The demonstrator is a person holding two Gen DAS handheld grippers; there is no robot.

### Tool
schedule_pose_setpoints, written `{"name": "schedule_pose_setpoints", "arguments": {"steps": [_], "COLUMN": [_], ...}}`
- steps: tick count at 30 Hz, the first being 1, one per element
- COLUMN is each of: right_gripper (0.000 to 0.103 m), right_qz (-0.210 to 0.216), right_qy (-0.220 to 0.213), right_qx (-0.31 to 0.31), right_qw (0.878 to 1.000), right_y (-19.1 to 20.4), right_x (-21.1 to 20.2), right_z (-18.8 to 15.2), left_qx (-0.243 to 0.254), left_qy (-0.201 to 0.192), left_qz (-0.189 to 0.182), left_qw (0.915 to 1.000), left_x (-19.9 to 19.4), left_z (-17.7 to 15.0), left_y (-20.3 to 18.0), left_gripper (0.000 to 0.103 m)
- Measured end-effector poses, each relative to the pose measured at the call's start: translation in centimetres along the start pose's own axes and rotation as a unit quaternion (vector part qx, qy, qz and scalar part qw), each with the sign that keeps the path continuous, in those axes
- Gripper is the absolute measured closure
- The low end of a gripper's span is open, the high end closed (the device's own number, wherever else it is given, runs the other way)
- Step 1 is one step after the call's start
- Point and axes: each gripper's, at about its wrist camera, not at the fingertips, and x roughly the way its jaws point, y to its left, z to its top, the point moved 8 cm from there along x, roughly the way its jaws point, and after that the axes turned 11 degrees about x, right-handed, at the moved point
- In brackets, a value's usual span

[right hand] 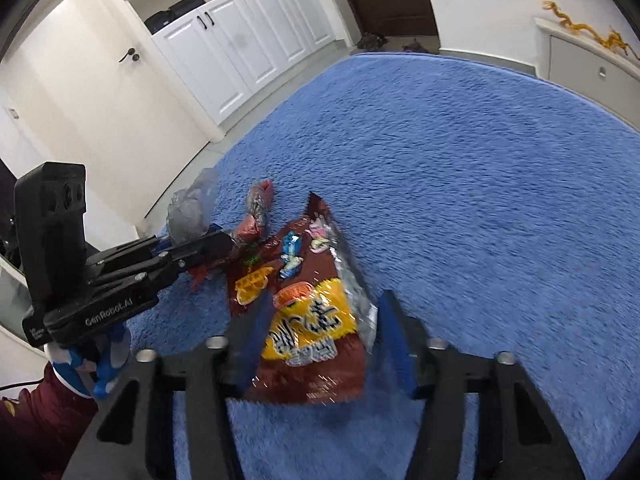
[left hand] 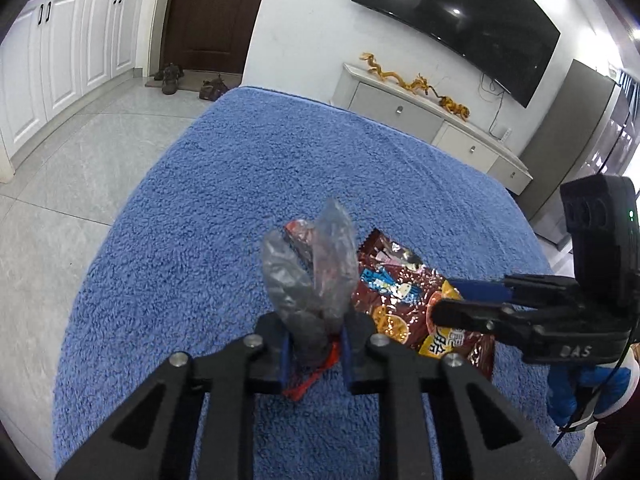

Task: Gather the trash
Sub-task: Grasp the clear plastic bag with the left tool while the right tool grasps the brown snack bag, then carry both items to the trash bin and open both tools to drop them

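Note:
A dark red and yellow snack bag (right hand: 308,312) lies flat on the blue rug (right hand: 460,168). My right gripper (right hand: 320,344) is open, its blue-padded fingers on either side of the bag's near end. My left gripper (left hand: 316,344) is shut on a crumpled clear plastic wrapper (left hand: 316,280) with a red strip, held just above the rug to the left of the bag. The bag (left hand: 416,300) also shows in the left wrist view, with my right gripper (left hand: 452,304) over its right edge. The wrapper (right hand: 192,212) and left gripper (right hand: 224,246) show in the right wrist view.
The blue rug (left hand: 260,184) covers a grey tiled floor (left hand: 60,184). White cabinets (left hand: 52,60) stand at the left. A dark door (left hand: 208,12) with shoes (left hand: 188,80) is at the back. A low white TV console (left hand: 432,128) and a wall TV (left hand: 460,20) are at the right.

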Motion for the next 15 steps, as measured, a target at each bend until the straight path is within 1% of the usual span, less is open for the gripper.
{"name": "schedule_pose_setpoints", "arguments": {"steps": [1,3,4,6,8,10,13,14,15], "right_gripper": [0.083,0.095,0.100,0.103,0.103,0.103,0.103,0.103,0.103], "right_qz": [0.004,0.010,0.011,0.016,0.016,0.011,0.005,-0.002,-0.002], "right_qy": [0.002,0.005,0.006,0.001,-0.009,-0.021,-0.040,-0.053,-0.053], "right_qx": [0.000,-0.004,-0.010,-0.016,-0.023,-0.033,-0.039,-0.042,-0.042], "right_qw": [1.000,1.000,1.000,1.000,1.000,0.999,0.998,0.998,0.998], "right_y": [0.2,0.6,0.8,1.1,1.3,1.5,1.7,1.6,1.6], "right_x": [0.2,0.3,0.2,-0.4,-1.4,-2.5,-4.6,-6.1,-6.1], "right_z": [0.0,-0.1,-0.2,-0.4,-0.6,-0.8,-1.2,-1.3,-1.3], "left_qx": [0.001,-0.001,-0.002,0.000,0.009,0.013,0.018,0.021,0.023], "left_qy": [0.000,-0.002,-0.003,-0.005,-0.007,-0.011,-0.018,-0.020,-0.021], "left_qz": [0.002,0.006,0.008,0.017,0.034,0.044,0.057,0.059,0.059], "left_qw": [1.0000,1.0000,1.0000,0.9999,0.9994,0.9989,0.9981,0.9978,0.9977], "left_x": [0.0,-0.2,-0.4,-0.9,-1.6,-2.5,-3.9,-4.3,-4.6], "left_z": [-0.1,-0.3,-0.3,-0.3,-0.2,-0.1,0.0,0.1,0.3], "left_y": [0.0,0.1,0.0,-0.1,-0.6,-1.3,-2.4,-2.9,-3.3], "left_gripper": [0.086,0.088,0.088,0.089,0.090,0.091,0.091,0.091,0.091]}}
